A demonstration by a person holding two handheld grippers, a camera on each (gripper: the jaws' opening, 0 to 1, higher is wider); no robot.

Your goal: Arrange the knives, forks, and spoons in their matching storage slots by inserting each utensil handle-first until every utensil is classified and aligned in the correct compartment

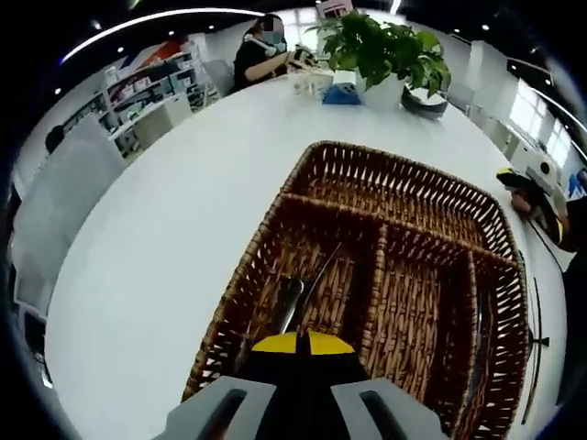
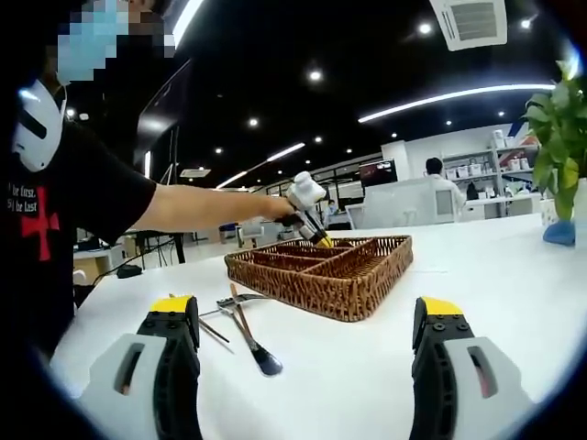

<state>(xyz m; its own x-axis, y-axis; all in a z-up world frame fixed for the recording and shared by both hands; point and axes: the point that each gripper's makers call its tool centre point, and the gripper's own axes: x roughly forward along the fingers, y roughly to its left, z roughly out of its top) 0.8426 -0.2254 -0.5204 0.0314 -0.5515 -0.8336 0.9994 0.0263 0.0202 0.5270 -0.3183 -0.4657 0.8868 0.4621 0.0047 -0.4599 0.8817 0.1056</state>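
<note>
White round table (image 1: pixel 183 211), shelves (image 1: pixel 147 87), dark ceiling (image 2: pixel 303 46) with strip lights.

Bright ceiling strips (image 2: pixel 459 94) and spots; bench (image 1: pixel 174 229) washed out, shadows soft. Fisheye bends edges; slight blur throughout.

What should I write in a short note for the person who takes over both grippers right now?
Left gripper: shut on a utensil, over the wicker basket, placing it in a left compartment.
Right gripper: open, holding nothing, above the table.
Done: at least one utensil seems to lie in the basket's far-right slot.
Left: several utensils lie on the table beside the basket; sort them in.
</note>
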